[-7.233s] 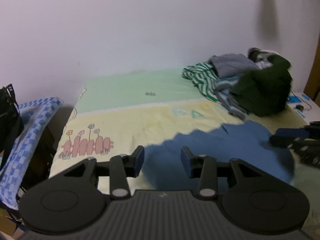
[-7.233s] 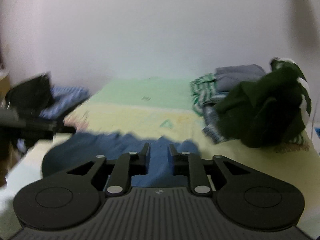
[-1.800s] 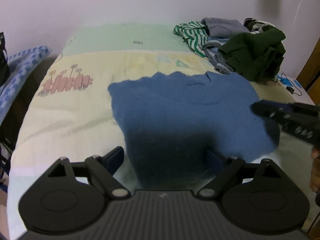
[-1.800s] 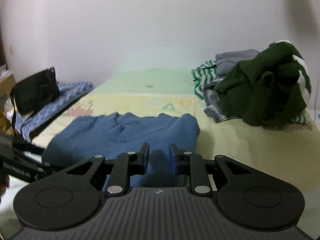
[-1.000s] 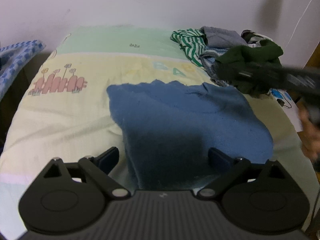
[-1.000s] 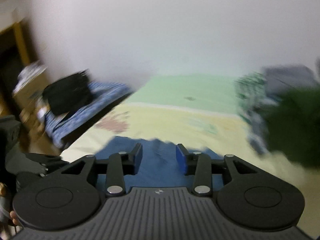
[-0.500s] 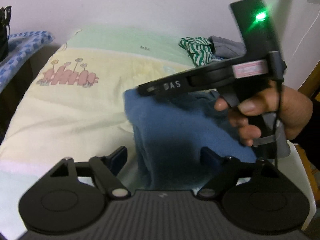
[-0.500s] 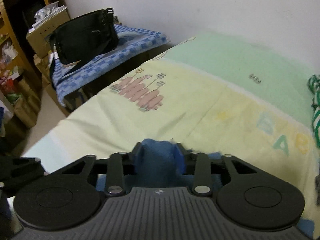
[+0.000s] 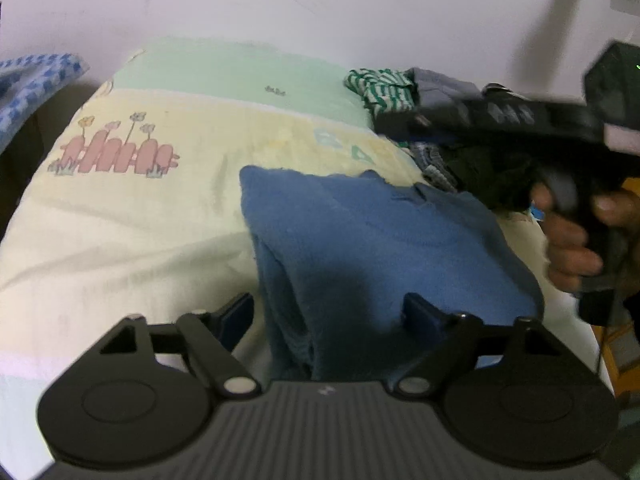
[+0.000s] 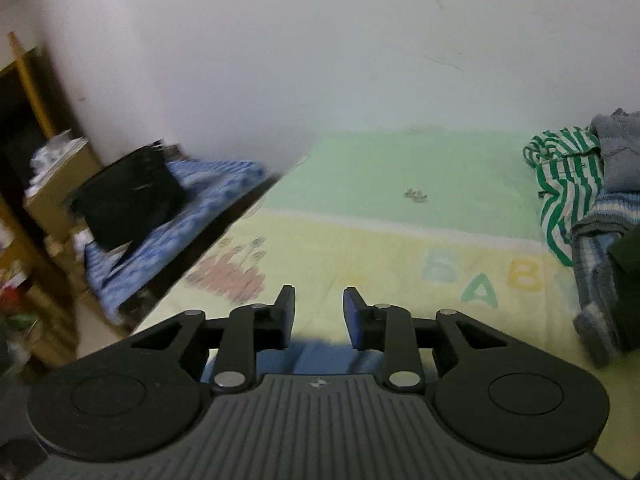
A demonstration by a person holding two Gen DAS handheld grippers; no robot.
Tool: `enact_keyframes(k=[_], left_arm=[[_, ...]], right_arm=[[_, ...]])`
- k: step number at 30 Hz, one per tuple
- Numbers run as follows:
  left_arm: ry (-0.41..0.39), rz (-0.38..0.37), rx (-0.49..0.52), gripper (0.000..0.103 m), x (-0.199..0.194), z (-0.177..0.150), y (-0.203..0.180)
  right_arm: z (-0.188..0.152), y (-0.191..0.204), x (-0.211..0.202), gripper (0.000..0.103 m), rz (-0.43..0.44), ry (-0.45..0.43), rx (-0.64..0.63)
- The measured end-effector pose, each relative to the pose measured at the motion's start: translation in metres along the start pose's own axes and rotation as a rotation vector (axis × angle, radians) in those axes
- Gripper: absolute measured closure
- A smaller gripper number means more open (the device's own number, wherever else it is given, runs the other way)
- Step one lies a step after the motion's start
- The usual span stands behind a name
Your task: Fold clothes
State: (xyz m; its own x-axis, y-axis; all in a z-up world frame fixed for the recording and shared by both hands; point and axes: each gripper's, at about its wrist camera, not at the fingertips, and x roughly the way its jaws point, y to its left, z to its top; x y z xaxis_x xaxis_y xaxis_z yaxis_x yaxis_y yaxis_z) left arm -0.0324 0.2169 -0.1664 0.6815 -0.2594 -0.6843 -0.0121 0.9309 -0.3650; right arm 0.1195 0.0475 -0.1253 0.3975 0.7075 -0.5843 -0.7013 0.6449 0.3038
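My left gripper (image 9: 328, 314) stands wide, its two fingers spread to either side of the near edge of the blue sweater (image 9: 372, 236); the cloth lies between them, bunched into a thick fold just ahead of the left finger, but the pads do not press on it. The sweater spreads out ahead of this gripper and off to its right, flat on the pale yellow and green bedsheet (image 9: 132, 216), with its folded left edge running straight away from my left finger. Farther ahead and to the right sits the pile of clothes (image 9: 384, 90), striped green-and-white on top of grey and dark pieces. Across that side, blurred, is my right hand (image 9: 576, 236) wrapped around the handle of the other tool, above the sweater's right edge. From the right wrist view, my right gripper (image 10: 318, 318) has a narrow gap and its jaws have just been opening a little; nothing is between them, and only a strip of blue sweater shows just under and behind the fingertips. Ahead of this gripper is bare sheet with the pink fence print (image 10: 228, 276) to its left and the pile of clothes to the far right. Off the bed to the left, a black bag (image 10: 128, 196) rests on a blue checked cloth (image 10: 208, 196).
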Motion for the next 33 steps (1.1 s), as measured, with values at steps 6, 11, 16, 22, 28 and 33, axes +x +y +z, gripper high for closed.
enact_keyframes(k=[6, 11, 16, 22, 28, 33], left_arm=[[0.01, -0.012, 0.002, 0.018, 0.002, 0.001, 0.005], [0.017, 0.007, 0.03, 0.015, 0.013, 0.011, 0.002], [0.019, 0.052, 0.065, 0.009, 0.024, 0.022, -0.002], [0.037, 0.025, 0.043, 0.01, 0.012, 0.021, 0.0], [0.048, 0.009, 0.012, 0.011, -0.006, 0.018, 0.006], [0.08, -0.013, -0.027, 0.011, 0.001, 0.023, 0.01]], right_arm=[[-0.044, -0.024, -0.06, 0.053, -0.178, 0.002, 0.058], [-0.074, -0.038, -0.063, 0.069, -0.217, 0.039, 0.1], [-0.08, -0.044, -0.043, 0.072, -0.268, 0.002, 0.109], [-0.08, -0.047, -0.061, 0.072, -0.254, -0.059, 0.171], [-0.094, -0.06, -0.107, 0.056, -0.277, -0.098, 0.272], [-0.113, -0.069, -0.125, 0.052, -0.229, -0.063, 0.355]])
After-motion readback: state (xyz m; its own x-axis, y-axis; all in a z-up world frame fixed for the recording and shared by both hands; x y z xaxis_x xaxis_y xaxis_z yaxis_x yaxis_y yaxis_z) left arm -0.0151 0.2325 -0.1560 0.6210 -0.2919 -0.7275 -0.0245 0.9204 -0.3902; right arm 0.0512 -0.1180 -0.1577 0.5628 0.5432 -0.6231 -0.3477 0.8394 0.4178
